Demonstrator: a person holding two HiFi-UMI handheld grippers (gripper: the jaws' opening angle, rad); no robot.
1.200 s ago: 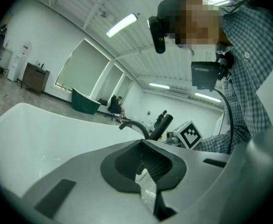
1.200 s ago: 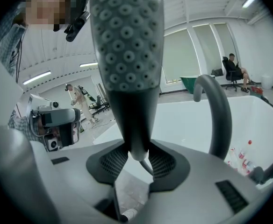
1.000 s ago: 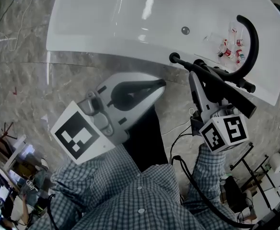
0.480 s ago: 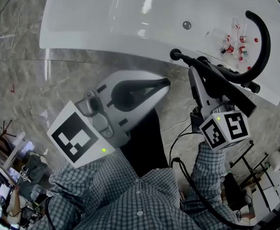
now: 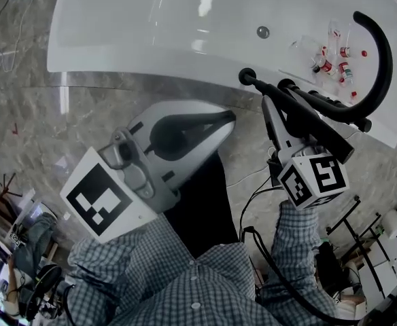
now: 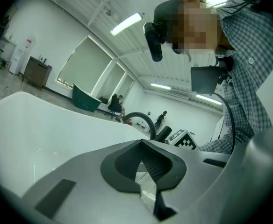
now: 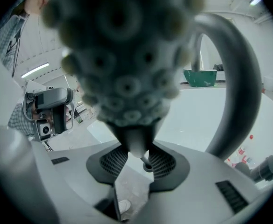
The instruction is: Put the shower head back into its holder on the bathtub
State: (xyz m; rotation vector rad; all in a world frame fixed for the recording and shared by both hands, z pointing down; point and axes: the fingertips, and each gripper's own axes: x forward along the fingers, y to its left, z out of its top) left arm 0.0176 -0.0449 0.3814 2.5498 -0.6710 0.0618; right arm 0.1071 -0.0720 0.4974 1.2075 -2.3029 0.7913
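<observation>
Head view, marble floor (image 5: pixel 42 121), right hand-held gripper (image 5: pixel 269 104) clamps shower head (image 5: pixel 319 129) (left (image 5: pixel 230 118) closed)

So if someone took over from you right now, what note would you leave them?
Left hand-held gripper: shut, empty, over the floor beside the bathtub.
Right hand-held gripper: shut on the shower head, near the bathtub's rim; its hose arcs over the bathtub.
Done: shower head is in hand.
Left: seat it in its holder, which I can't pick out for certain.

head camera looks steeply down; both gripper cameras, low and close, share the bathtub (image 5: pixel 151 32).
</observation>
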